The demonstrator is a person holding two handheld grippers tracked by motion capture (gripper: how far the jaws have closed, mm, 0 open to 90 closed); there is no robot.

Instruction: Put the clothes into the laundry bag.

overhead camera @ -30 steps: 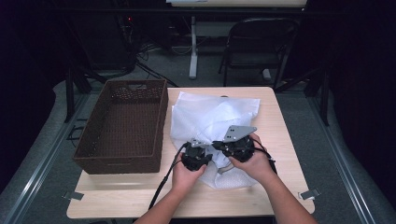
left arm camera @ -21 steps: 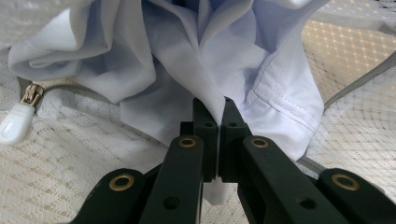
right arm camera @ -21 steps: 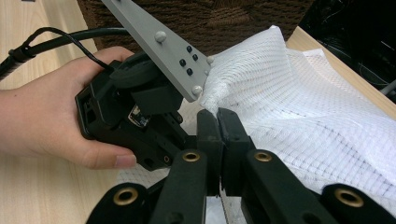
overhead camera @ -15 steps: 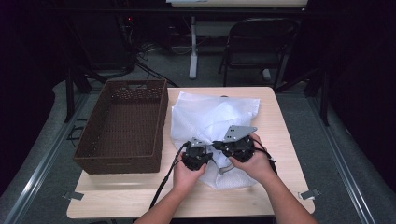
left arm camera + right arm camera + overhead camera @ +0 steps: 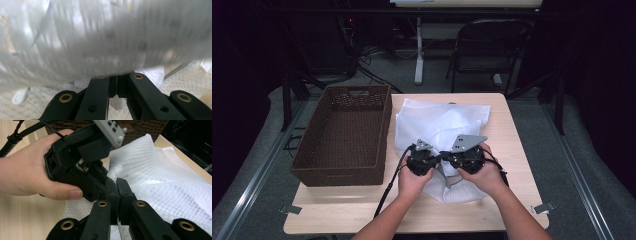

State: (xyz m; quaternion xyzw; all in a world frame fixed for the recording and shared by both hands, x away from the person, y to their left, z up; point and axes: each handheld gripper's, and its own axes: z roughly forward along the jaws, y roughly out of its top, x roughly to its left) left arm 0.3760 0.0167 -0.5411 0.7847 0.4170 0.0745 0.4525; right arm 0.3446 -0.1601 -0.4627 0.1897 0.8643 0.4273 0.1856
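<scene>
Item: white mesh bag [image 5: 439,125], spread over the middle of the table [image 5: 512,150], its near edge bunched between your two hands. From the table's centre it runs from 12 o'clock down to 6 o'clock, where you hold it.

Left gripper [image 5: 421,161]: jaws clenched on a fold of the mesh at the bag's near edge. In the left gripper view the fabric is blurred across the frame, with a pinch of white caught between the jaws. The jaws have just finished closing on that fold.

Right gripper [image 5: 464,157]: jaws pressed together on the mesh just beside the left one, at 3 o'clock of it. In the right gripper view the white netting rises straight out of the closed jaws, and your left hand [image 5: 32,170] sits close at 10 o'clock.

Wicker basket [image 5: 344,132]: brown, empty as far as can be seen, at 9 o'clock of the bag, its wall touching or nearly touching the cloth.

Risks, as a judgement:
- Both grips sit close together, so pulling them apart sharply could tear the netting or slip a fold free.
- A thin pinch may hold one layer, leaving the rest to sag and drag on the table.
- The trailing cable [image 5: 389,190] could snag the loose mesh.
- Swinging toward the basket may catch the netting on its rim.

Markings: no brand, label or writing can be read.
</scene>
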